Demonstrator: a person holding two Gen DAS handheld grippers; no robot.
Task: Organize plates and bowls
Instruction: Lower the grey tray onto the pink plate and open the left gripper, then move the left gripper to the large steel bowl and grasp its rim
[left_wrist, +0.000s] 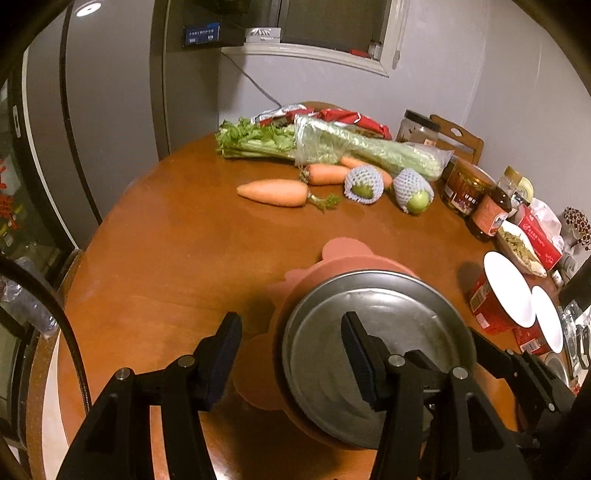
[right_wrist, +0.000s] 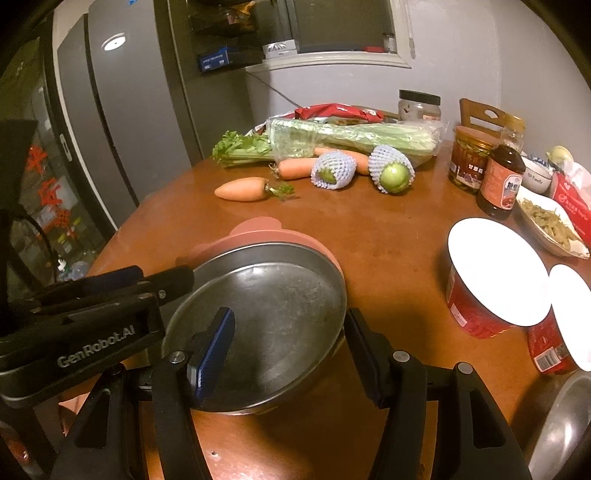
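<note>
Both hand-held grippers straddle metal plate (right_wrist: 266, 317) near carrot (right_wrist: 242, 189).

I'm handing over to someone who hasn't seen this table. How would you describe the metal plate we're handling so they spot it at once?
Start at the round brown wooden table. At its near edge, between both grippers, sits the metal plate, resting tilted on a pink scalloped mat. It is the only dull grey steel dish there; the red tubs to its right have white tops.
</note>
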